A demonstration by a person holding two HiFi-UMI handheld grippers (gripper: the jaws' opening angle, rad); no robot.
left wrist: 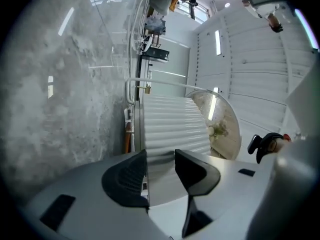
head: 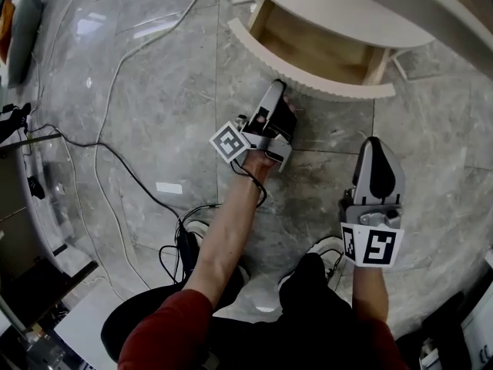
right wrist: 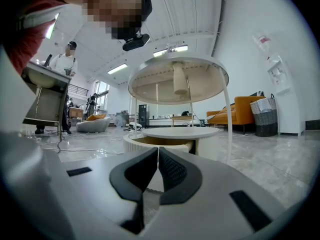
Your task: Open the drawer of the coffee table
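Drawer (head: 308,48) pulled out from under white desk (head: 339,6): curved ribbed white front, pale wood inside. Left gripper (head: 279,91) fingers clenched on its front; right gripper (head: 375,143) fingers closed together, empty

Nothing readable here, honestly. The closest thing to print is the black-and-white square pattern on the left marker cube (head: 231,142) and the right marker cube (head: 371,246). Those are just blocky marker shapes, not letters or numbers. There's also a small white tag (head: 169,188) lying on the floor (head: 146,83), but it's too small to tell whether anything is printed on it. The two gripper views don't show any legible labels, brands or signs either.
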